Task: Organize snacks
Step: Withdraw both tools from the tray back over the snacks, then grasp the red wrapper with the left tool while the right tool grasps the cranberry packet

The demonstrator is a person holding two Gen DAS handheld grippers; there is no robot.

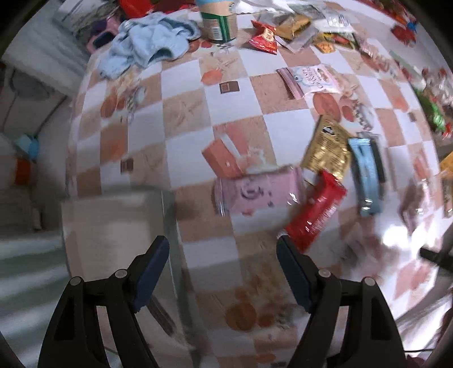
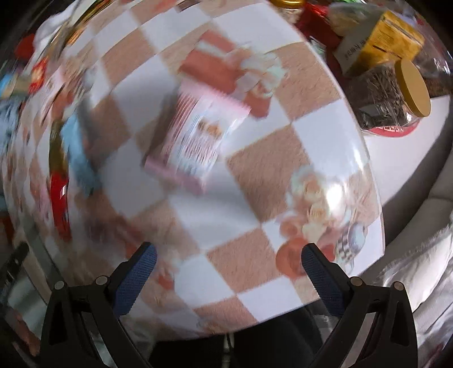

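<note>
My left gripper [image 1: 222, 254] hangs open over the checked tablecloth [image 1: 187, 85], nothing between its blue pads. Just beyond it lie a pink snack pack [image 1: 259, 191], a red bar [image 1: 315, 211], a gold sachet [image 1: 327, 148] and a light blue bar [image 1: 366, 181]. A pink-and-white packet [image 1: 311, 80] lies farther off, with a pile of several snacks [image 1: 300, 28] at the far edge. My right gripper [image 2: 229, 264] is open and empty above the cloth [image 2: 269, 172]. A blurred pink striped packet [image 2: 195, 138] lies ahead of it, a light blue bar [image 2: 78, 144] and a red bar [image 2: 59, 198] to its left.
A crumpled light blue cloth [image 1: 150, 45] and a green-labelled can [image 1: 219, 24] sit at the far left of the table. A yellow box [image 2: 388, 39] and a clear jar with a tan lid [image 2: 396, 93] stand at the right edge. The table's near rim [image 2: 311, 300] lies under my right gripper.
</note>
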